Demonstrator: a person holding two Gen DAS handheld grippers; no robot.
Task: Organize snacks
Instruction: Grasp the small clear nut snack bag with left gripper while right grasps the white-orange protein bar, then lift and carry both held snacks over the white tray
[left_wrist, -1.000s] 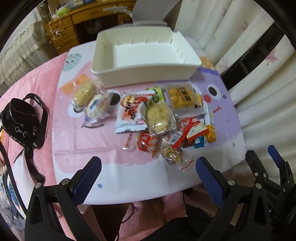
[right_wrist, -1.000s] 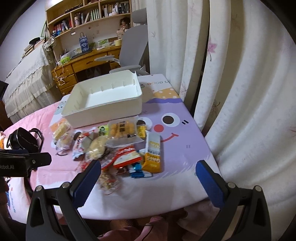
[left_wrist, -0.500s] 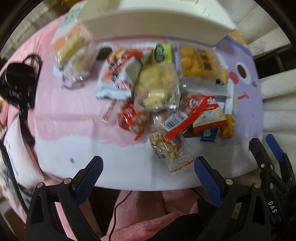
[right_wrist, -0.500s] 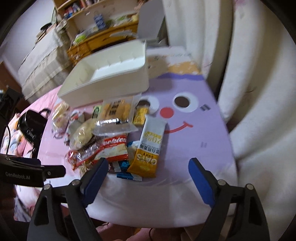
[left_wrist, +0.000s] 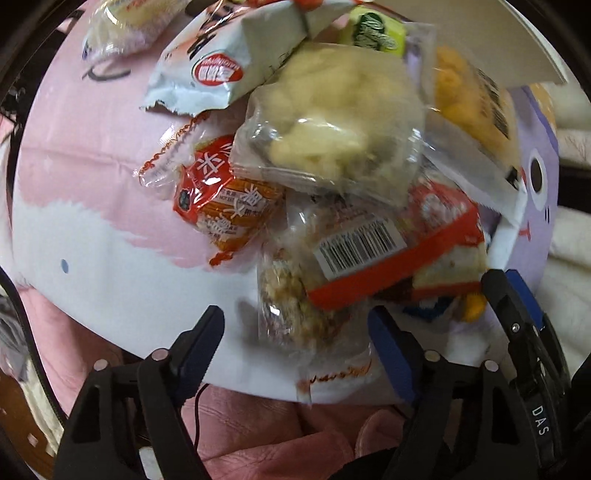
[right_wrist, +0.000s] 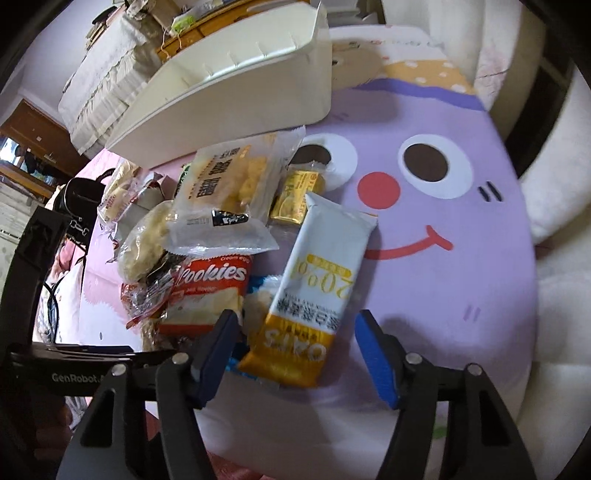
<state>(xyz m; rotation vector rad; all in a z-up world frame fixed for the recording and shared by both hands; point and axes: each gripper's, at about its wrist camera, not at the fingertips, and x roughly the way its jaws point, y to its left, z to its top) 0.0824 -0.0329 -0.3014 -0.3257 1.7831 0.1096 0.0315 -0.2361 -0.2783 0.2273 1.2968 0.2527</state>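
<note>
A heap of snack packets lies on the cartoon mat in front of a white bin. My left gripper is open, its fingers either side of a clear packet of nut brittle at the near edge. A red and orange packet and a clear bag of pale puffs lie behind it. My right gripper is open, straddling the near end of a white and yellow oats bar. A red cookies pack lies left of the bar.
The mat's near edge runs just under my left fingers. The right gripper's black body shows at the right of the left wrist view. A black bag lies left of the heap. Curtains hang at the right.
Both grippers have moved down and forward to the near edge of the heap. The left now straddles the nut brittle packet, the right the oats bar. Both jaws have narrowed somewhat.
</note>
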